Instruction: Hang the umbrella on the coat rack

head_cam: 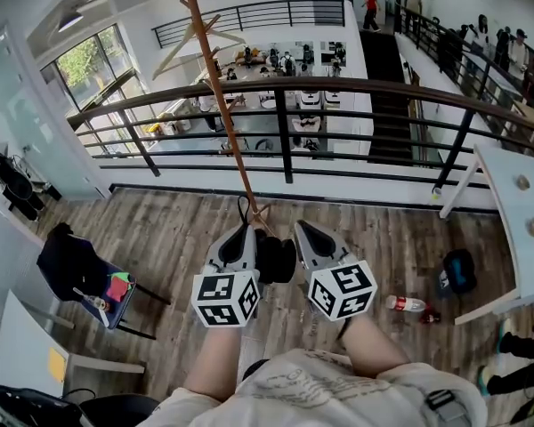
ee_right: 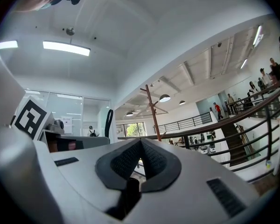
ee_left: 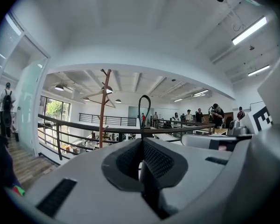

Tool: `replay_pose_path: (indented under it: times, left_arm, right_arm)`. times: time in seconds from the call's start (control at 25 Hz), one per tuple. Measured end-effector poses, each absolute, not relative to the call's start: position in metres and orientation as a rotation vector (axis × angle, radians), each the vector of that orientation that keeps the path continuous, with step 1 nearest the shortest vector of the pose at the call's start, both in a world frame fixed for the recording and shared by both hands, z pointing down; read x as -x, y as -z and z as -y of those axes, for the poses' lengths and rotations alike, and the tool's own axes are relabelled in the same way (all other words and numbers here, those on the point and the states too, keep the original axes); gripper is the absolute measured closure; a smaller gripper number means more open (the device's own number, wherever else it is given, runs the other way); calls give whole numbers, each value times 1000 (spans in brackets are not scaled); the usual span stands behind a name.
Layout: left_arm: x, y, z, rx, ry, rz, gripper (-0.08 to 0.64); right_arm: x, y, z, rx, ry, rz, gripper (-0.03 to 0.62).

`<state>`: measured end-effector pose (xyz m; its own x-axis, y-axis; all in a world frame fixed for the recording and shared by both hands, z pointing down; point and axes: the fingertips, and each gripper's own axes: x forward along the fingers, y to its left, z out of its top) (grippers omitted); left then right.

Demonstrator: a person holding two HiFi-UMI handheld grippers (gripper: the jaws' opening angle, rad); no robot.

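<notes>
Black and folded, the umbrella (head_cam: pixel 276 258) sits between the two grippers, close to the person's body. The left gripper (head_cam: pixel 246 229) is clamped on its thin strap loop (ee_left: pixel 144 107). The right gripper (head_cam: pixel 301 229) is closed on nothing. The grey-brown plank floor (head_cam: pixel 178 229) carries a chair (head_cam: pixel 102 287) at left and a plastic bottle (head_cam: pixel 406 304) at right. Just beyond the jaws, the slim wooden coat rack (head_cam: pixel 218 87) rises before a dark barred railing (head_cam: pixel 285 145) above a lower hall.
</notes>
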<state>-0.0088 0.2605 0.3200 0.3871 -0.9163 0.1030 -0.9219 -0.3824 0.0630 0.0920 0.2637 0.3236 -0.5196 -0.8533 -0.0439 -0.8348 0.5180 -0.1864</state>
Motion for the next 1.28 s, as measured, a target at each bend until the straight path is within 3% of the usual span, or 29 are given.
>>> replay_pose_path:
  times: [0.52, 1.28]
  left_arm:
    - [-18, -342, -213, -2491, -69, 1674, 549]
    - [52, -347, -4, -2491, -58, 1667, 549]
  right_arm:
    - [-124, -344, -210, 1473, 256, -2603, 591]
    - [-51, -330, -10, 1467, 165, -2633, 591]
